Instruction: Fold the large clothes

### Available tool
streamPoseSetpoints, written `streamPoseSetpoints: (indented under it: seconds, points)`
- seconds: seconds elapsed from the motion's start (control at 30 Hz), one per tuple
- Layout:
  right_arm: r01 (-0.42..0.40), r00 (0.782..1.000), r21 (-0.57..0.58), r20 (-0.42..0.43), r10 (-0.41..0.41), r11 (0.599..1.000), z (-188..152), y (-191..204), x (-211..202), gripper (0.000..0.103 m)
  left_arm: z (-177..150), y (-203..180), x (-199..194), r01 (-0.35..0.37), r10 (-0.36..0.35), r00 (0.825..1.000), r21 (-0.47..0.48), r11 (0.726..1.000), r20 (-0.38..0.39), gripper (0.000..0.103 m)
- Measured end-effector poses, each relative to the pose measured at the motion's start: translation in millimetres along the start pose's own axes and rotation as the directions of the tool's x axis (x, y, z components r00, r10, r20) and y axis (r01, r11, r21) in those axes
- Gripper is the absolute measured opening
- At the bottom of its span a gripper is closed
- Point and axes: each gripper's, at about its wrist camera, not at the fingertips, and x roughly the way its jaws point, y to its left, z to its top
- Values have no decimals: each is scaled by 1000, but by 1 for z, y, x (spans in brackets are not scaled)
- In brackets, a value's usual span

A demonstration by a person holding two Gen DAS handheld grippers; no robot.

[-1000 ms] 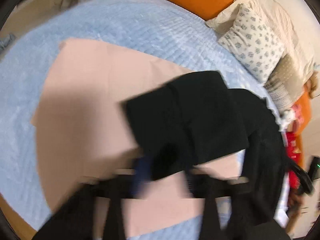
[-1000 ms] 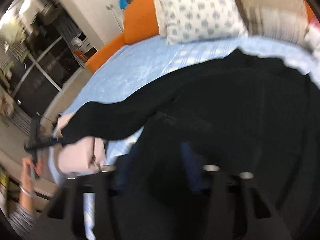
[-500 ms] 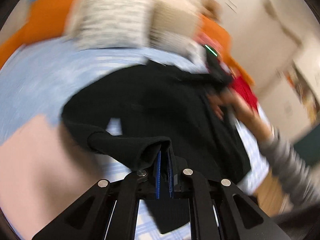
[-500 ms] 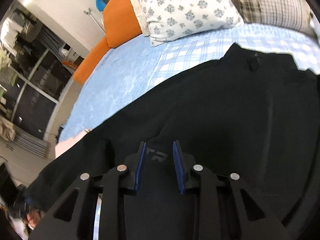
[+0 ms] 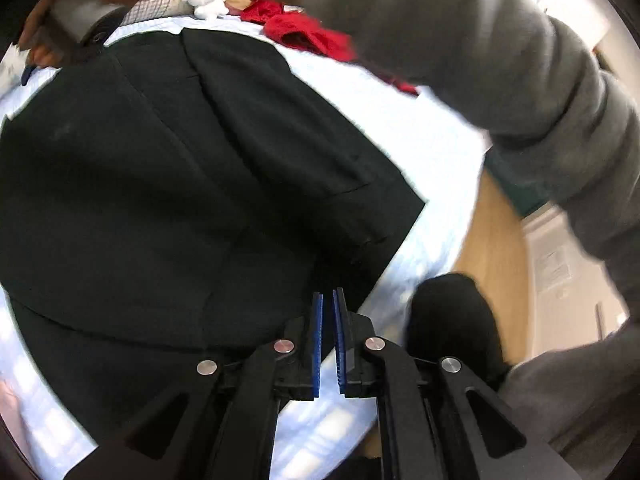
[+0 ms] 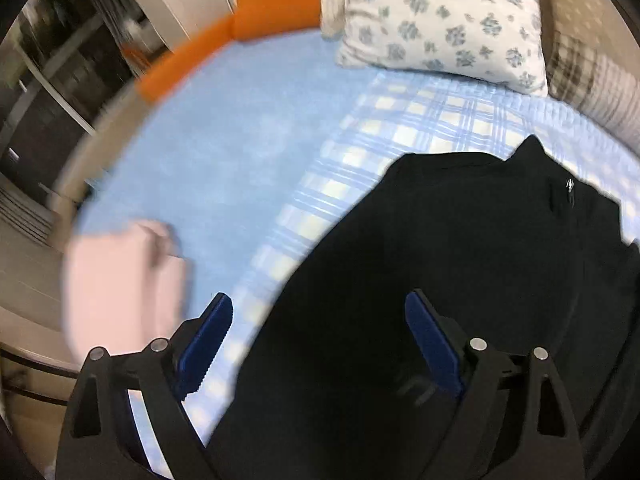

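A large black garment (image 5: 168,184) lies spread on the blue checked bed sheet (image 5: 420,128); it also shows in the right wrist view (image 6: 460,280), with its collar and zip toward the pillows. My left gripper (image 5: 328,300) hangs over the garment's near edge, jaws nearly together with a thin gap and nothing between them. My right gripper (image 6: 320,312) is wide open above the garment's left edge, empty. A pink cloth (image 6: 120,280) lies on the bed to the left.
The person's grey-sleeved arm (image 5: 500,60) crosses the top right of the left wrist view. Red clothes (image 5: 304,32) and a white toy (image 5: 206,2) lie at the bed's far side. Floral pillow (image 6: 440,20), checked pillow (image 6: 592,76), orange cushions (image 6: 260,12). Wooden floor (image 5: 496,240) lies past the bed edge.
My left gripper let go of the black sleeve and swung over the garment's body. My right gripper opened wide and drew back to the left edge.
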Motion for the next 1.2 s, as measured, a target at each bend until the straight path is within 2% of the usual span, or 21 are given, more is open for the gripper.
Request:
streamPoseSetpoints:
  seconds: [0.07,0.1,0.13,0.2,0.23,0.27,0.33,0.37,0.4,0.47,0.53,0.6,0.7,0.77,0.87,0.97,1.03,1.1,1.13,1.2]
  points:
    - [95,995,-35,-37,-97,995,3,2,24,86,-3,-2,-4,-28,28,999,5,1000,25,11]
    - [128,989,-31,-72,-130,991,4,-3,41,82,-4,-1,-7,-17,17,999,0,1000,33,11]
    - [135,987,-21,-90,-137,991,2,-9,51,79,-5,-1,-9,3,-2,999,-7,1000,36,11]
    - [135,982,17,-134,-131,991,-2,-23,73,74,-8,-3,-10,-36,36,999,-3,999,41,11]
    - [112,983,29,-146,-107,993,-4,-26,79,70,-9,-2,-10,-71,71,997,-2,997,42,19]
    - [75,986,48,-151,-67,996,-8,-30,84,60,-9,-2,-7,-137,137,990,1,991,38,34]
    - [42,992,61,-124,-35,997,-11,-34,85,45,-10,-2,-2,-225,225,974,8,974,41,53]
    - [33,993,63,-114,-26,997,-12,-34,83,31,-9,-5,4,-263,262,964,34,964,34,53]
    - [26,994,67,-107,-19,997,-13,-36,82,30,-10,-6,7,-270,269,963,60,961,28,55]
    - [12,994,73,-106,-4,997,-13,-38,77,30,-10,-20,19,-259,260,966,136,956,15,68]
    - [18,993,43,-114,-13,999,-14,-37,72,32,-10,-33,28,-286,290,957,214,934,14,76]
    - [36,993,22,-115,-33,999,-14,-36,67,32,-8,-32,36,-297,306,952,227,927,-4,76]
    - [26,993,25,-118,-23,999,-18,-40,65,32,-1,-17,43,-288,302,952,207,935,-39,76]
    - [21,993,21,-119,-19,1000,-18,-43,66,32,2,-5,52,-302,319,945,186,935,-66,74]
    - [19,993,21,-120,-16,1000,-18,-45,69,38,1,11,64,-296,315,943,158,942,-107,73]
    - [-2,993,25,-115,4,1000,-17,-48,71,44,0,7,64,-261,281,955,176,949,-99,84]
    - [-10,994,26,-108,13,1000,-16,-48,73,44,-1,1,71,-277,302,948,206,939,-99,84]
    - [-41,993,47,-107,45,998,-16,-49,75,18,-1,2,80,-327,358,927,226,918,-113,74]
    - [-55,992,70,-106,63,996,-16,-51,75,17,0,6,79,-361,390,914,216,907,-112,60]
    - [-77,993,111,-81,86,991,-15,-57,70,11,3,12,71,-351,373,922,182,918,-102,45]
